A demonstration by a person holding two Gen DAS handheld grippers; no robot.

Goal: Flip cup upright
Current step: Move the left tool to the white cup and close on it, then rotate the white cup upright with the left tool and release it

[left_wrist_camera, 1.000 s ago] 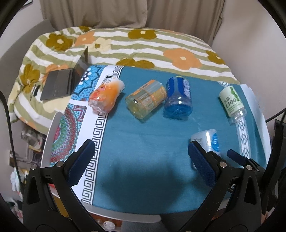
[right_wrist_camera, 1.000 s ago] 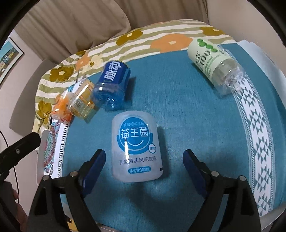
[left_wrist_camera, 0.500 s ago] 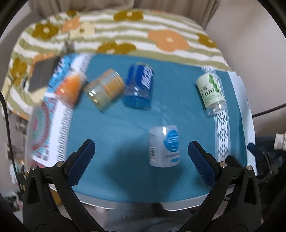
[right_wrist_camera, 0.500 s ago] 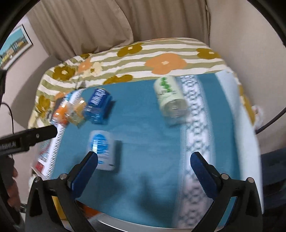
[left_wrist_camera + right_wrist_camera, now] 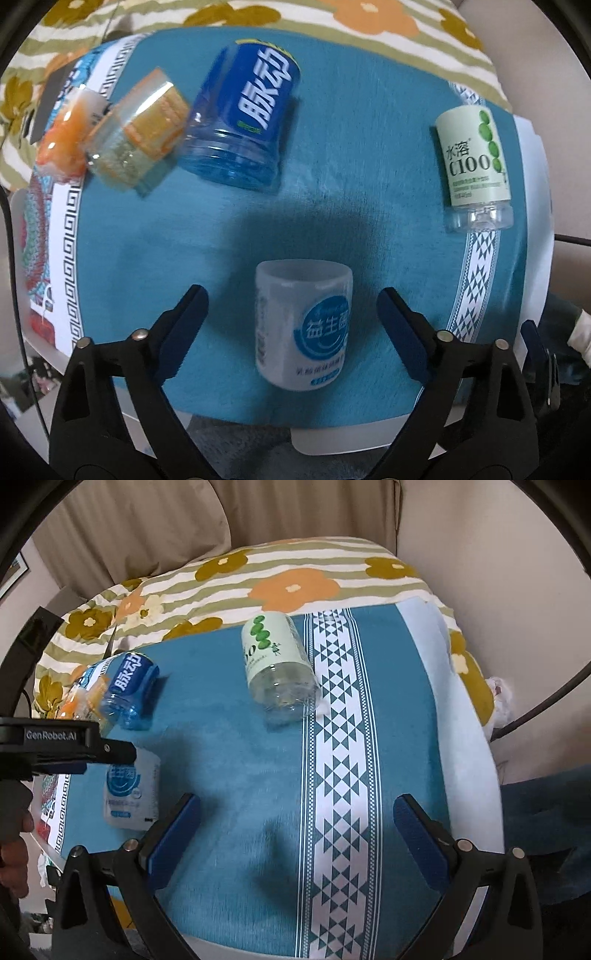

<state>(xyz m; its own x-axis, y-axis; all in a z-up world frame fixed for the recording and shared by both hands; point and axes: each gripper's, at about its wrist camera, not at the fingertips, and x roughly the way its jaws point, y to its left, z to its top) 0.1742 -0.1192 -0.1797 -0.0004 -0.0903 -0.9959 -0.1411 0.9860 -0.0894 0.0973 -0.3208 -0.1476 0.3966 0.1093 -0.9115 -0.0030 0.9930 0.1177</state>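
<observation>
Several cut-bottle cups lie on their sides on a teal cloth (image 5: 325, 206). A white cup with a blue round label (image 5: 303, 325) lies between the open fingers of my left gripper (image 5: 291, 317), untouched; it also shows in the right wrist view (image 5: 131, 794), partly behind the left gripper's body. A green-label cup (image 5: 474, 166) (image 5: 277, 664) lies at the right. A blue cup (image 5: 245, 118) (image 5: 127, 686), a yellow-orange cup (image 5: 138, 136) and an orange cup (image 5: 64, 144) lie at the far left. My right gripper (image 5: 297, 827) is open and empty over bare cloth.
The table's near edge (image 5: 332, 439) runs just under my left gripper. A patterned white band (image 5: 336, 775) crosses the cloth on the right. A floral striped blanket (image 5: 295, 579) lies behind the table. A wall (image 5: 498, 572) and a cable (image 5: 546, 698) are at the right.
My left gripper moved right and down over the white cup, which now lies between its fingers. My right gripper pulled back and swung right, away from the white cup.
</observation>
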